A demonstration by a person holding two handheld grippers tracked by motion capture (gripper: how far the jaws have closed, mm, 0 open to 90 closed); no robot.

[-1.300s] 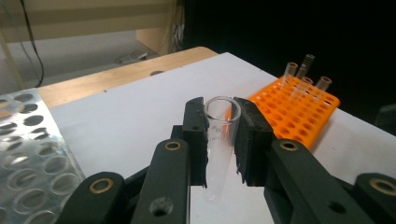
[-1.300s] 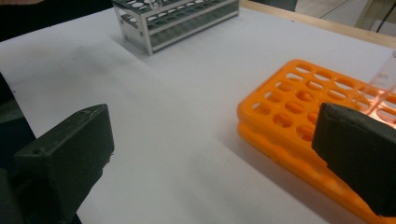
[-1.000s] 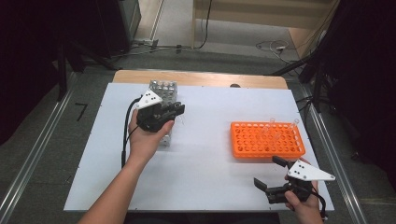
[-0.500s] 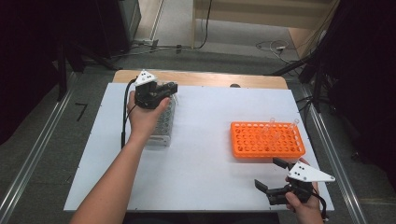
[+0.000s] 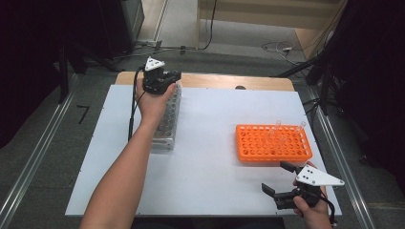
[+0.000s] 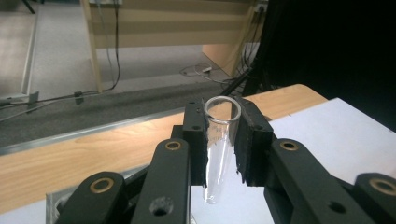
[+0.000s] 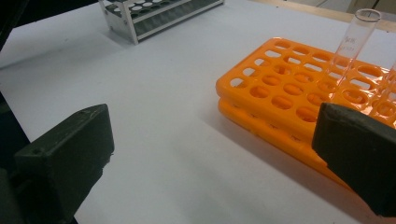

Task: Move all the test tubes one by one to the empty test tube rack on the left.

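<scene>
High view: the left gripper [image 5: 160, 81] sits in the upper left of the frame, over the far end of the metal rack [image 5: 167, 121], with the person's forearm stretched up from the bottom edge along that rack. The orange rack [image 5: 273, 142] lies at right of centre with two clear tubes standing in its far side. The right gripper [image 5: 282, 183] waits at the lower right on the white table [image 5: 210, 191], just in front of the orange rack, jaws spread wide and holding nothing.

Left gripper view: the jaws are closed on a clear tube [image 6: 218, 144], pads pressing its upper part just below the rim; the open mouth stands above the pads and the tapered tip hangs free beneath them. The tube sits centre frame, leaning slightly — the tip to the left of the mouth. My guess is that the tube is being carried across to the orange rack. To do that well, keep the grip steady, hold the tube as upright as possible, and line the tip over one empty hole before lowering.

Right gripper view: both black pads frame the picture at lower left and lower right — far apart, nothing between them. The orange rack fills the right half, one tube [image 7: 350, 56] standing at the upper right.
</scene>
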